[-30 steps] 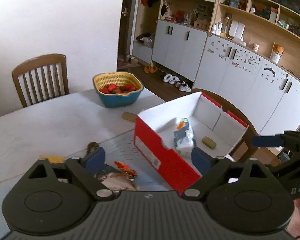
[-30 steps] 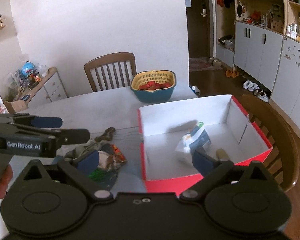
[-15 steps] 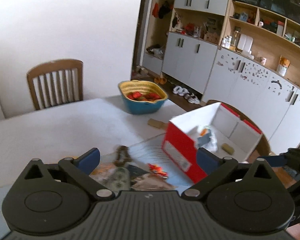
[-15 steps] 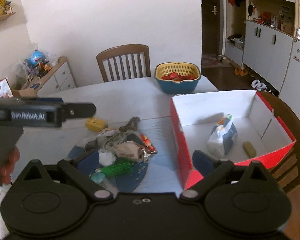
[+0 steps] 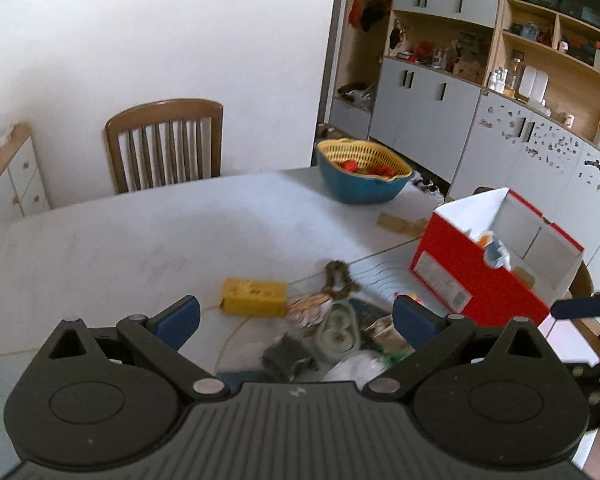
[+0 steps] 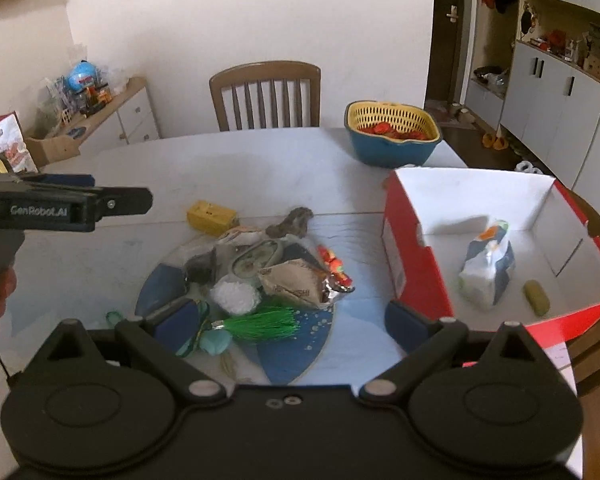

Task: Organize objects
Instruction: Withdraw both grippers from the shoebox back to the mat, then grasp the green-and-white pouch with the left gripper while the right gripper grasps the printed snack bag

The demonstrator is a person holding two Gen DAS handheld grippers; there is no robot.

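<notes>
Nearest the right wrist camera, the right tool (image 6: 292, 320) hangs with its jaws spread wide and nothing between the blue pads, just above the near edge of a pile of small things on the white bench (image 6: 112, 184). The left tool (image 5: 296, 316) has just been opening and now stands fully apart, also empty, over the same pile.

The pile lies on a round blue mat (image 6: 292, 352): a green tassel (image 6: 260, 322) closest, then a white fluffy ball (image 6: 236, 296), a crumpled foil-lined packet (image 6: 300, 284), a dark grey lump (image 6: 200, 266), a pale green oval case (image 6: 256, 258) and a string of red-orange beads (image 6: 334, 266). Beyond the mat sit a brown furry piece (image 6: 294, 222) and a yellow box (image 6: 210, 216).

To the right stands the red cardboard box (image 6: 416, 264), open at the top, white inside, holding a blue-and-white pouch (image 6: 488, 272) and a small olive-coloured capsule (image 6: 536, 296) well apart from it.

Farther back, a blue bowl (image 6: 392, 150) with a yellow strainer of red fruit sits near the bench's far edge, with a wooden chair (image 6: 266, 96) behind it.
</notes>
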